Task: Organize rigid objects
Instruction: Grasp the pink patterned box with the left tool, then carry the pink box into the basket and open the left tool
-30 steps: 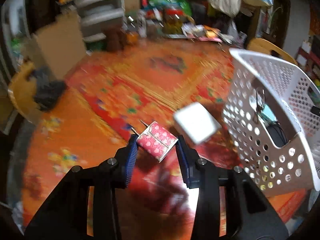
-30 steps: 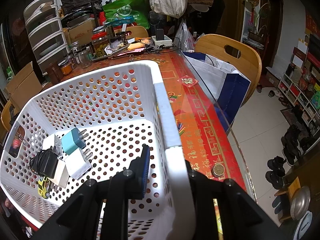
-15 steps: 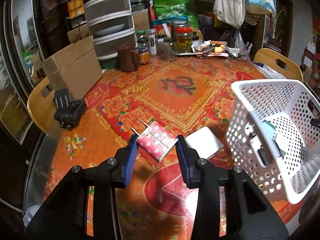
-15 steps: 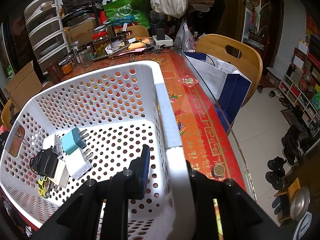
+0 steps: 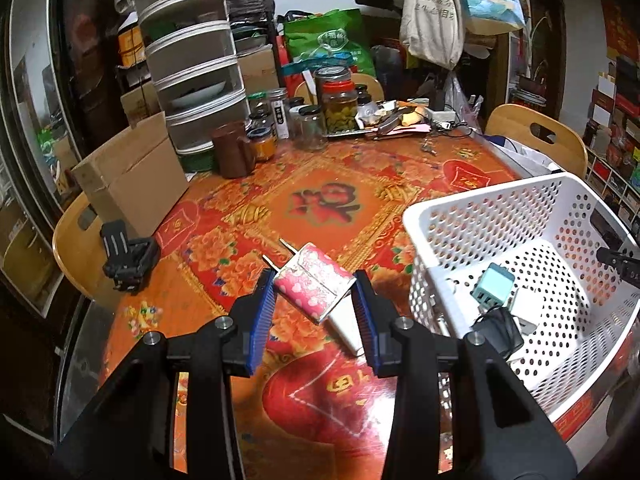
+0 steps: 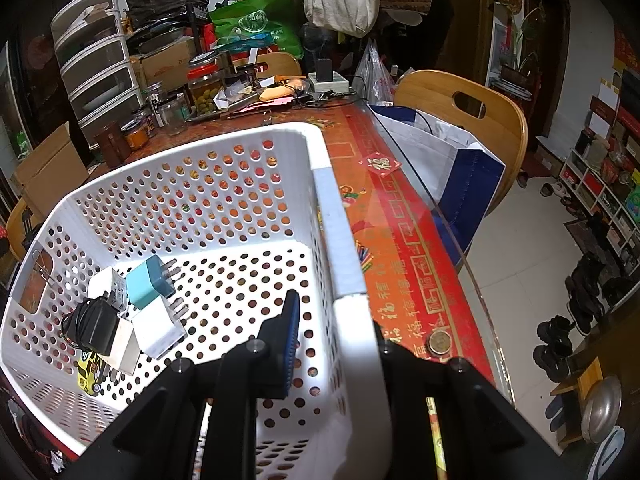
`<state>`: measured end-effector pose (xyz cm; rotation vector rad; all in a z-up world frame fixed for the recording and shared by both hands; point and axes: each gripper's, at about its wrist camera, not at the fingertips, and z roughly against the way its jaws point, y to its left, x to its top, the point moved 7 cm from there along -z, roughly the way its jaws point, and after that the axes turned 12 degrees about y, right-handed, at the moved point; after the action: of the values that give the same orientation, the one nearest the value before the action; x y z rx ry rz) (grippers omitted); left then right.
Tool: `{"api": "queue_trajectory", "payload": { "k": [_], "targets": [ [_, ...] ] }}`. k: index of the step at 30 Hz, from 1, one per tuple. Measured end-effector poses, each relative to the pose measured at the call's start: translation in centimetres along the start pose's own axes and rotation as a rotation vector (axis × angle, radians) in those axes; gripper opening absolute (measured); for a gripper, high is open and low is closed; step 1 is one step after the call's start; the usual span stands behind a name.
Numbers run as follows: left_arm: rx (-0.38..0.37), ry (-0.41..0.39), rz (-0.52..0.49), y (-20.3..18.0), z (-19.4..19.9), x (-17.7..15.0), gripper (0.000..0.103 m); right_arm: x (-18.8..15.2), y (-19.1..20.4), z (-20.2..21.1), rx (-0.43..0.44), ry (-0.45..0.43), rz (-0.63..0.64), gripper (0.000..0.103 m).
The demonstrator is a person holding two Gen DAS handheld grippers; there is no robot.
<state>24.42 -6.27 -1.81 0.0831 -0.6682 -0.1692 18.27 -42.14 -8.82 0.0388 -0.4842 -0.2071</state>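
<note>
Pink plug (image 5: 314, 286) clamped in raised left gripper (image 5: 314, 308), tilted downward

A pink, heart-patterned plug-in charger block (image 5: 314, 286) with two bare metal prongs sits tilted, prongs pointing up and away to the left, lifted clear of the bench (image 5: 320, 208). Beneath its near corner a flat white rectangular block (image 5: 346, 330) lies on the red floral bench cover, just beside the white perforated plastic basket (image 6: 224, 184). In the basket's near left corner lie clustered a teal square charger (image 6: 150, 282) with three prongs, a white square charger (image 6: 160, 326) touching it, a black adapter (image 6: 90, 326) with coiled cord, and a small yellow toy car (image 6: 90, 372).
</note>
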Motion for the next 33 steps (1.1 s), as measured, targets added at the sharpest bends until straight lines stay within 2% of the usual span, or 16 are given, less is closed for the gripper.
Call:
{"api": "queue_trajectory", "payload": {
  "k": [19, 25, 33],
  "targets": [
    [-0.022, -0.022, -0.136, -6.7, 1.8, 2.0, 0.036, 0.1, 0.1, 0.0, 0.008, -0.006, 0.002, 0.02],
    [-0.053, 0.028, -0.221, -10.4, 0.6, 3.0, 0.036, 0.1, 0.1, 0.0, 0.008, -0.006, 0.002, 0.02],
    [-0.054, 0.171, -0.382, -17.1, -3.5, 3.4, 0.036, 0.1, 0.1, 0.0, 0.01, -0.006, 0.001, 0.02]
  ]
}}
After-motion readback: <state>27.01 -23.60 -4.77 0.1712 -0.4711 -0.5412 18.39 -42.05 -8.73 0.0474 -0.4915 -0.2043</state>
